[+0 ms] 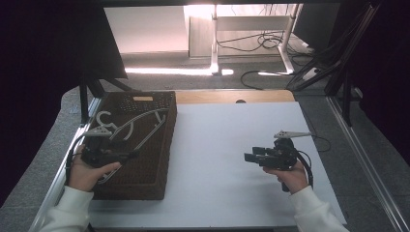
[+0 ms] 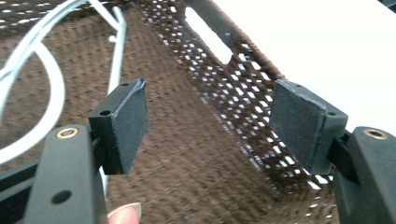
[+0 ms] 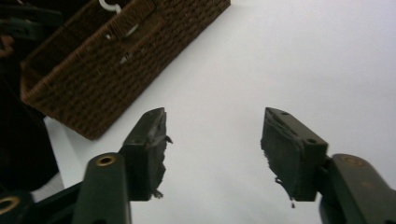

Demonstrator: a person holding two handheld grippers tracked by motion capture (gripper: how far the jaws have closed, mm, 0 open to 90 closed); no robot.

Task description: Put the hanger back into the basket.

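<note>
Overhead looking forward and down across the worktop point(image 1: 227, 159); two close jaw-level views.
Left close inside the brown basket point(image 2: 187, 154); right low over the worktop point(image 3: 280, 60), sharing that basket point(image 3: 107, 70).

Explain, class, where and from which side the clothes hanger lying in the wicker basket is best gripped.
Probably the long straight bar of the hanger, coming from above with the open left gripper. The hanger lies flat inside the brown basket, whose walls block a sideways approach, and the bar is thin and bare enough to fit between the jaws.
</note>
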